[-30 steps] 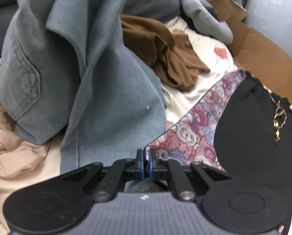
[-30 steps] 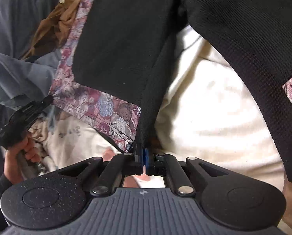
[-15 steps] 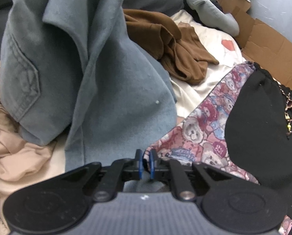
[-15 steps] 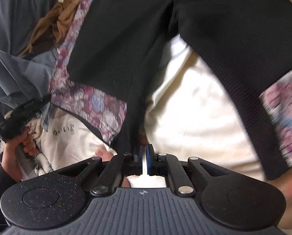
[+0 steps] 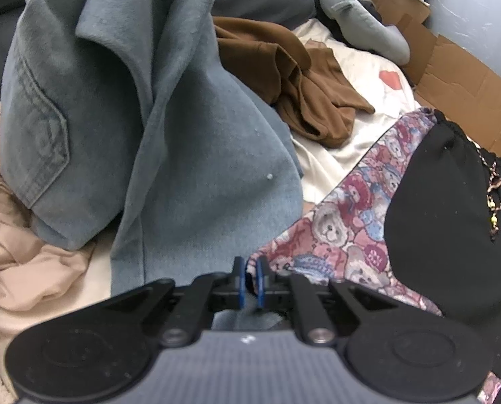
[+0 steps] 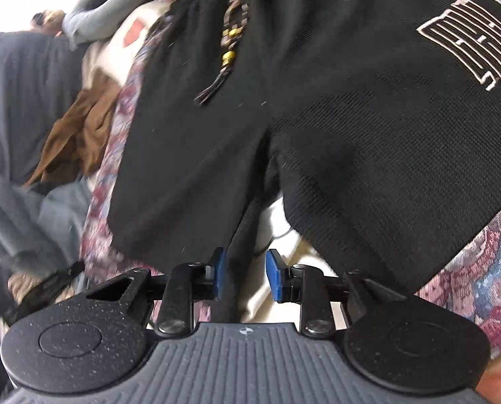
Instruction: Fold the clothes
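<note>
Black shorts (image 6: 351,128) with bear-print side panels (image 5: 348,232), a beaded drawstring (image 6: 231,38) and a white maze logo (image 6: 469,40) lie spread on a cream sheet. My left gripper (image 5: 249,281) is shut on the bear-print hem corner at the shorts' left edge. In the right wrist view my right gripper (image 6: 245,276) stands open at the crotch of the shorts. A black seam strip hangs loose between its blue pads (image 6: 274,277), closer to the left one.
A blue denim jacket (image 5: 156,128) is heaped left of the shorts, with a brown garment (image 5: 300,77) behind it and beige cloth (image 5: 18,256) at the far left. Cardboard (image 5: 459,67) and a grey plush shape (image 5: 361,23) line the back. A hand (image 6: 18,282) holds the left gripper.
My right gripper has opened and let go of the black hem, and its view has swung up over the shorts toward the waistband. The left gripper stays shut on the bear-print corner.
</note>
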The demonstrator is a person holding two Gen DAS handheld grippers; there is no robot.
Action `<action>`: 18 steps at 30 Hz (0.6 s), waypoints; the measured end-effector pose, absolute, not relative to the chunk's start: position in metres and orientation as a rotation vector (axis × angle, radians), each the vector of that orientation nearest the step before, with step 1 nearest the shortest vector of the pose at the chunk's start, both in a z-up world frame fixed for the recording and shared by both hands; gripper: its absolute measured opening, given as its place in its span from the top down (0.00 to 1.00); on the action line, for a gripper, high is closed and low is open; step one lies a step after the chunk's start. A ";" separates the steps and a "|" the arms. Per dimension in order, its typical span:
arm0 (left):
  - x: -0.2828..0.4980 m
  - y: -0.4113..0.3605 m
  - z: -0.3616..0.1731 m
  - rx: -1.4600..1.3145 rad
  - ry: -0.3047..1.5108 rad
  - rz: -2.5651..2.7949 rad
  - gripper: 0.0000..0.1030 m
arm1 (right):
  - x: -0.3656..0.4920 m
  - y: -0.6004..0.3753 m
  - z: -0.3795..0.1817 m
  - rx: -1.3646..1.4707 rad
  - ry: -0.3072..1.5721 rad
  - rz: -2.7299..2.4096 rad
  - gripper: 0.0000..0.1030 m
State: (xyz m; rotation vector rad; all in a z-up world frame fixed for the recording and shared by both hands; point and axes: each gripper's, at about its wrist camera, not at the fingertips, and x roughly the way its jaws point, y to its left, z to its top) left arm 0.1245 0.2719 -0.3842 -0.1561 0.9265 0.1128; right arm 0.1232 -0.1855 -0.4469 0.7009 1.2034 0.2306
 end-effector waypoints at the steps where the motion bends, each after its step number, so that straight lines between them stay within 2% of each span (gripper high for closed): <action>1: 0.124 0.272 -0.384 -0.155 0.927 0.112 0.93 | 0.124 -0.186 -0.449 0.717 1.198 0.216 0.73; 9: 0.125 0.271 -0.386 -0.149 0.932 0.112 0.93 | 0.134 -0.191 -0.465 0.841 1.148 0.097 0.82; 18: 0.128 0.268 -0.387 -0.125 0.944 0.110 0.93 | 0.142 -0.191 -0.480 0.948 1.097 0.005 0.81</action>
